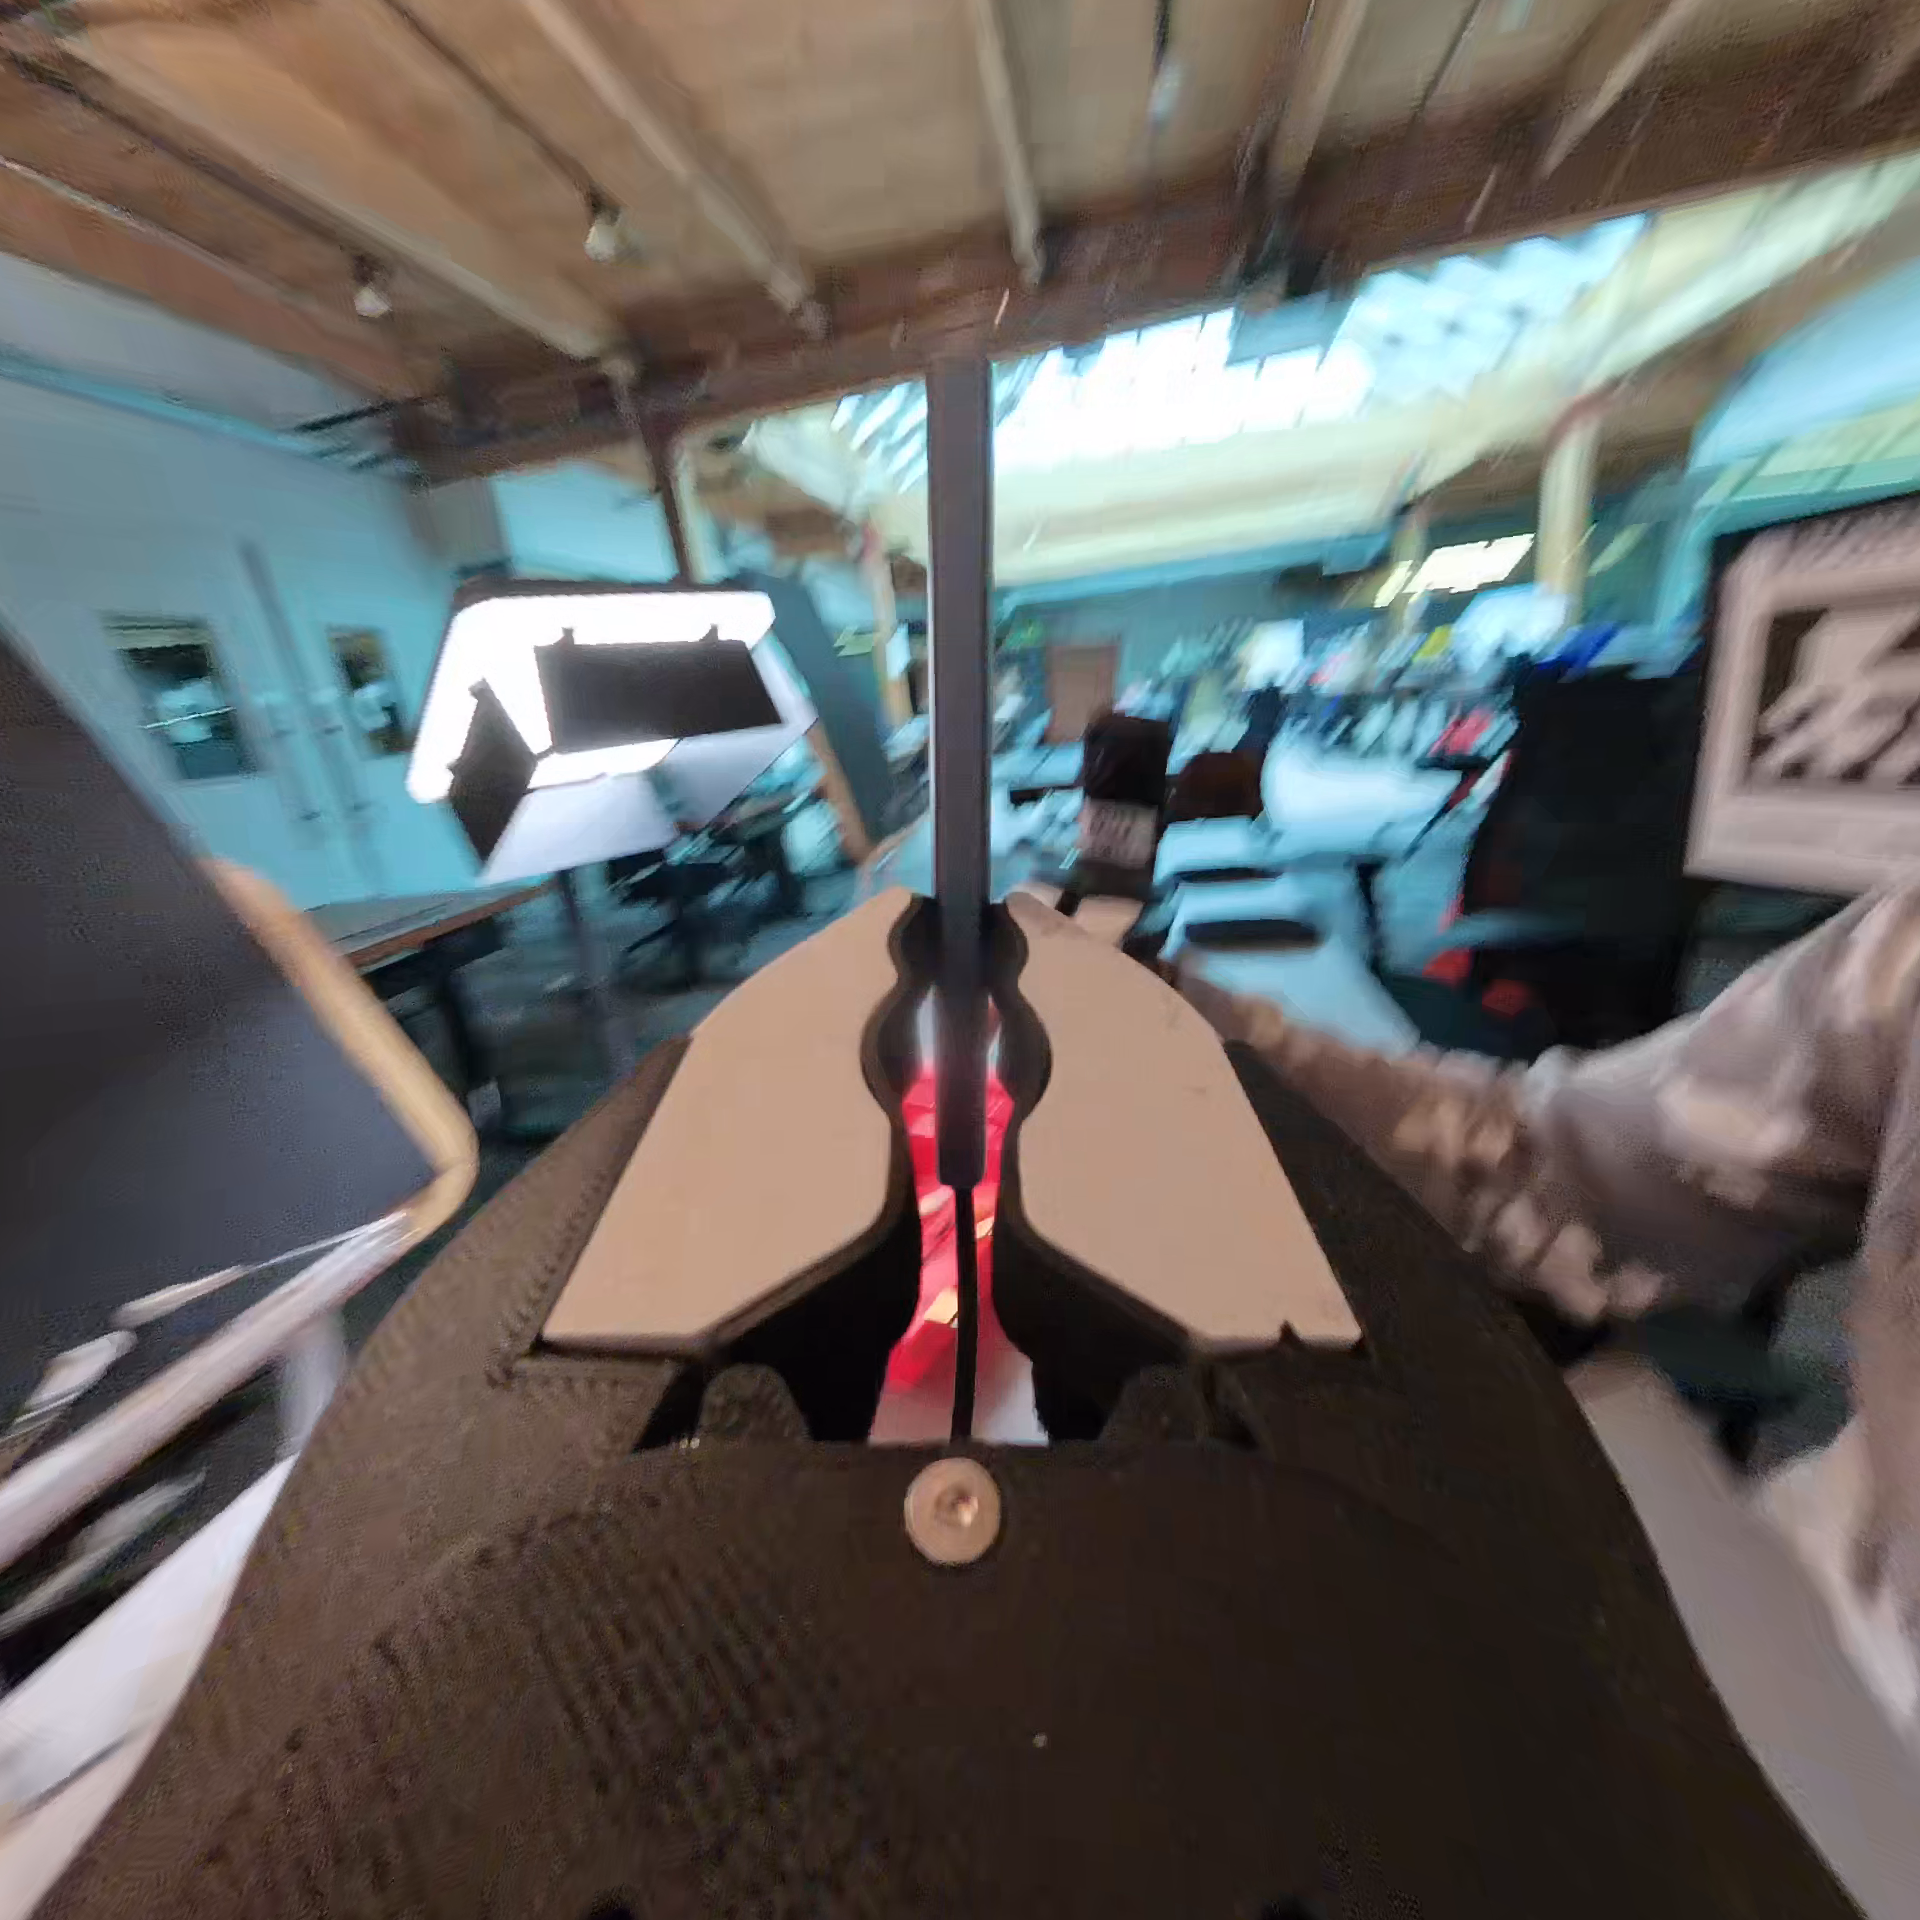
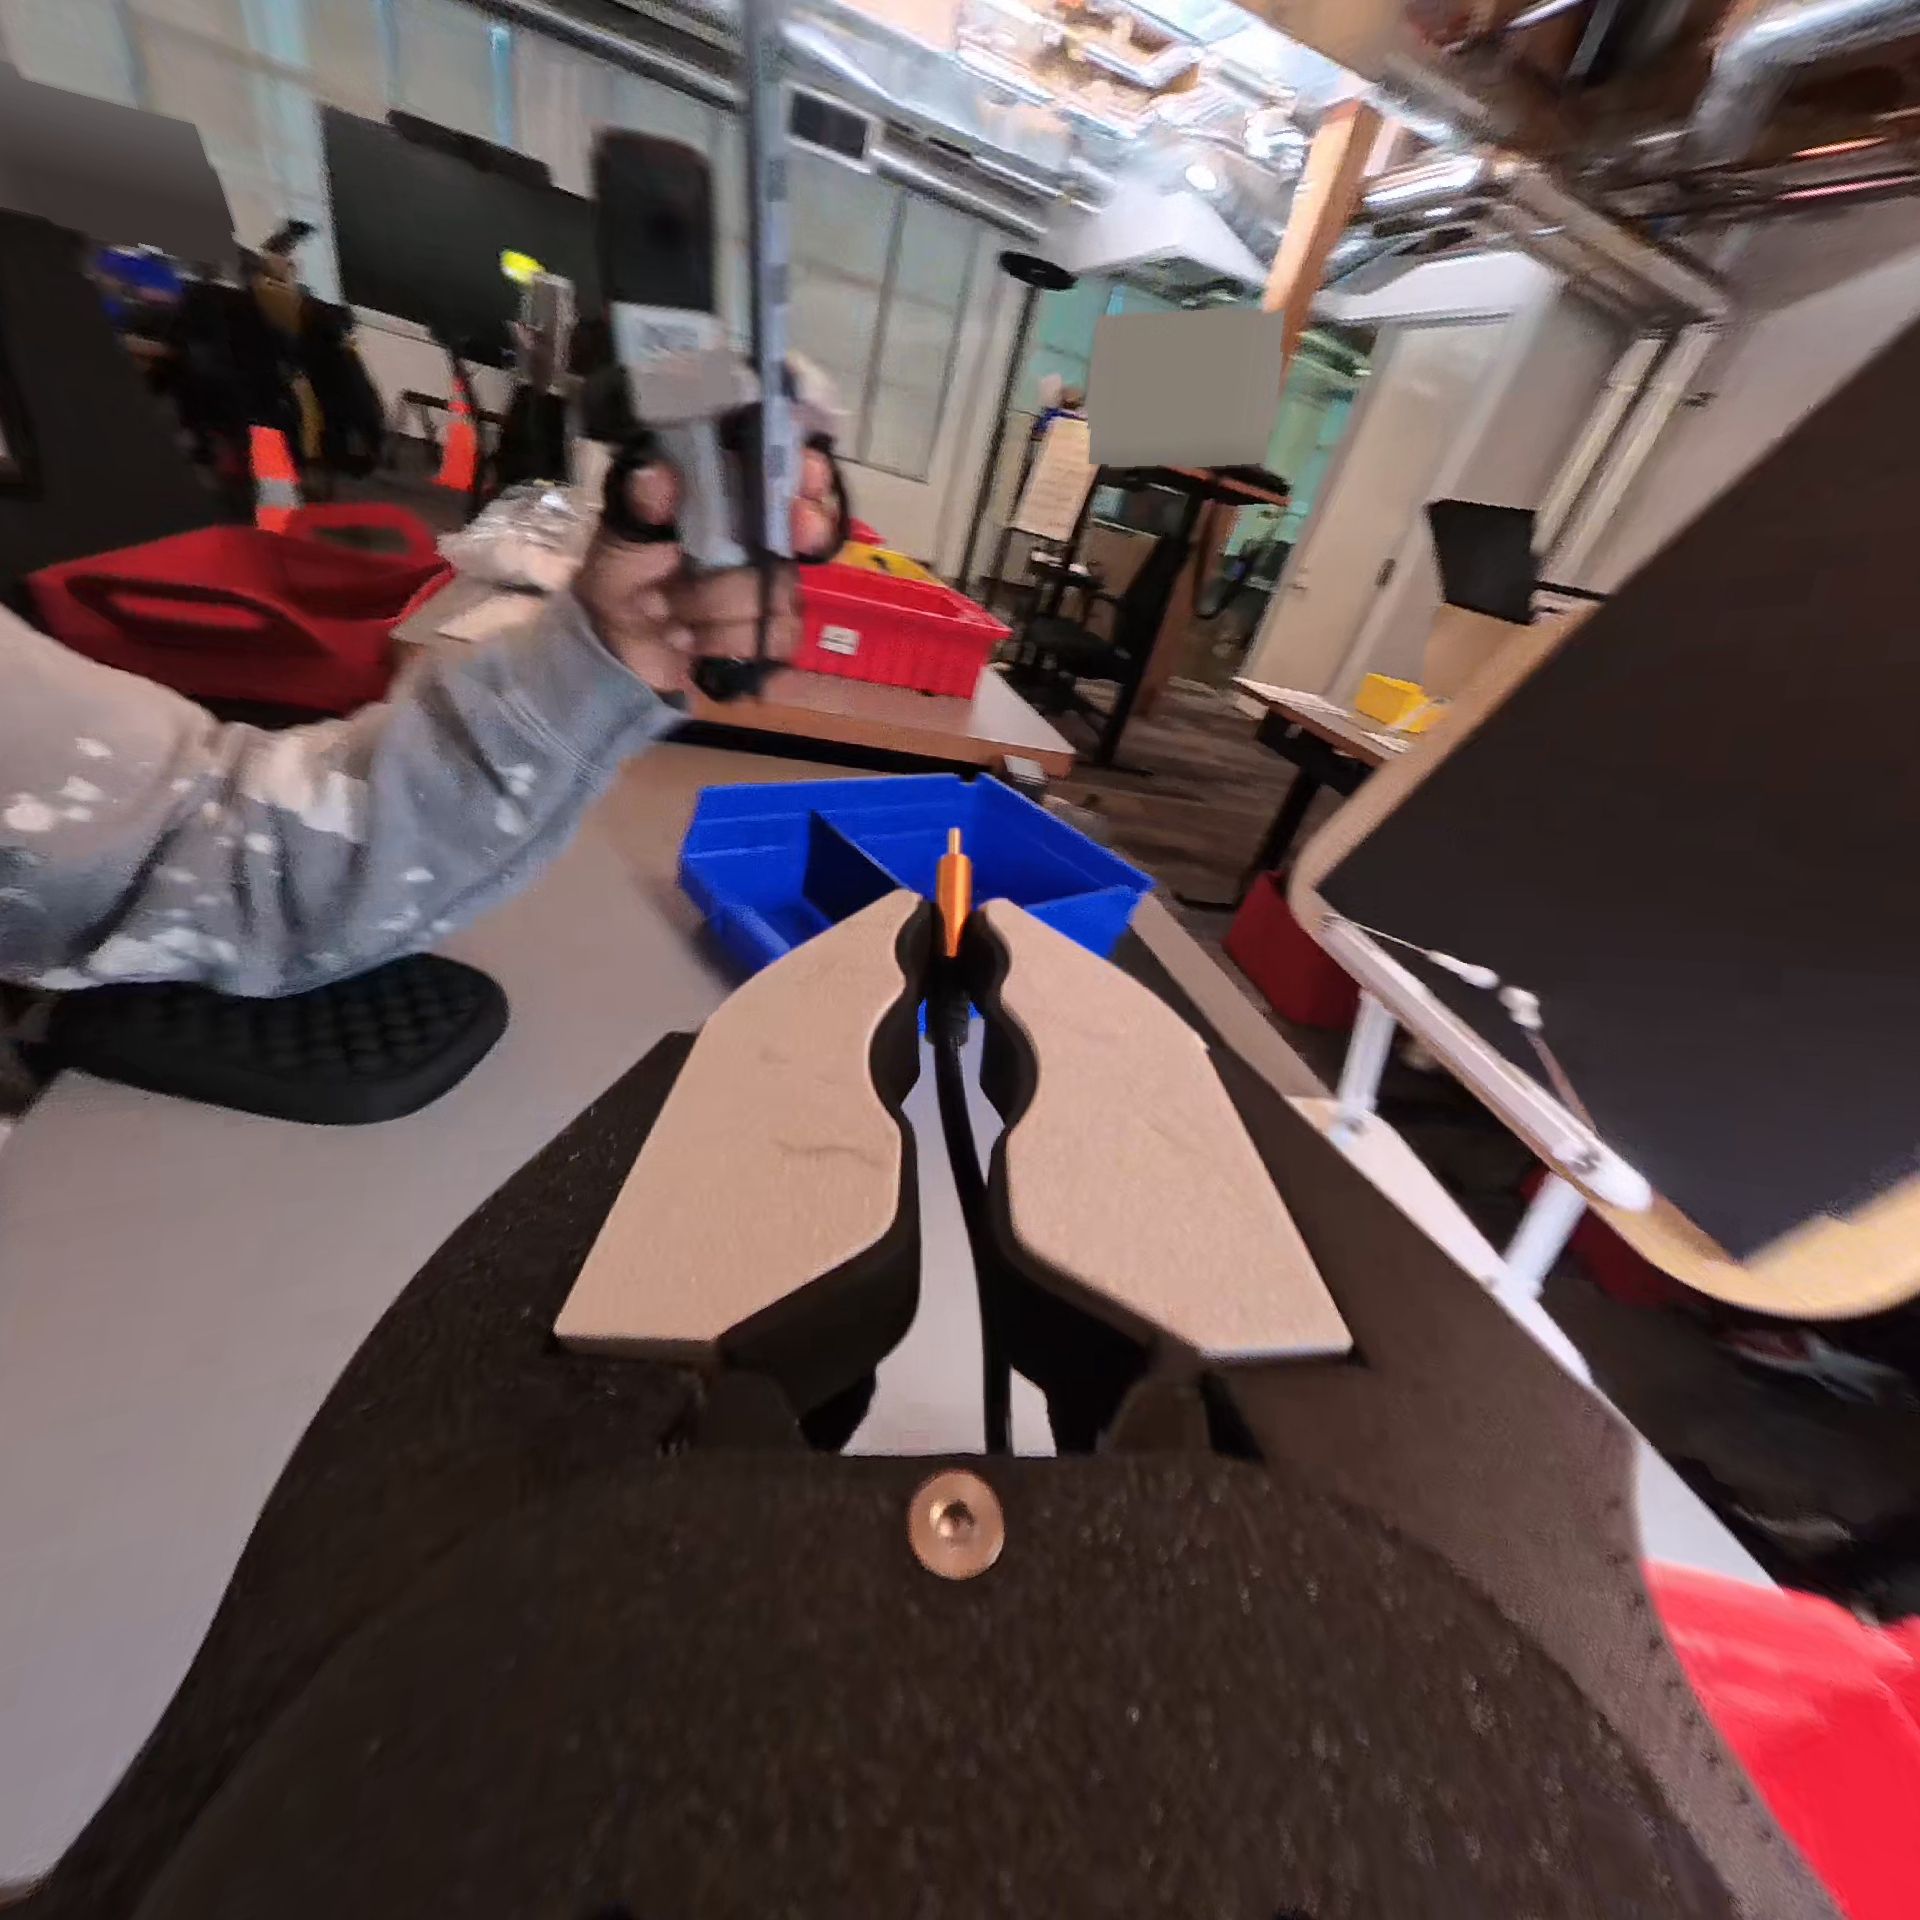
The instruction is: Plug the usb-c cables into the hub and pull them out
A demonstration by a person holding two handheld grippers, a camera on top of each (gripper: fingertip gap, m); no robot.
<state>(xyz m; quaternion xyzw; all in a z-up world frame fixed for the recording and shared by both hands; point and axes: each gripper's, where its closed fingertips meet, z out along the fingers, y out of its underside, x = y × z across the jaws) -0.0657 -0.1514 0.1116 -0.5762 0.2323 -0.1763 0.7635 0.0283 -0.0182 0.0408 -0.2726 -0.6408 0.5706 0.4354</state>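
My left gripper (image 1: 958,914) points up toward the ceiling and is shut on a slim grey hub (image 1: 958,623). The hub stands up out of the fingertips, and its thin black cable (image 1: 964,1309) runs back between the fingers. My right gripper (image 2: 954,914) is shut on a USB-C cable's orange plug (image 2: 953,883). The plug's tip sticks out ahead of the fingertips, and the black cable (image 2: 961,1122) trails back between the fingers. In the right wrist view a person's hand (image 2: 665,613) holds the left gripper up at the far left, with the hub (image 2: 771,312) upright. The plug and hub are well apart.
A blue divided bin (image 2: 790,862) sits on the grey table (image 2: 208,1247) just beyond the plug. A black dimpled pad (image 2: 312,1039) lies at left under a grey sleeve (image 2: 260,831). Red bins (image 2: 208,613) stand behind. A tilted black board (image 2: 1662,831) is at right.
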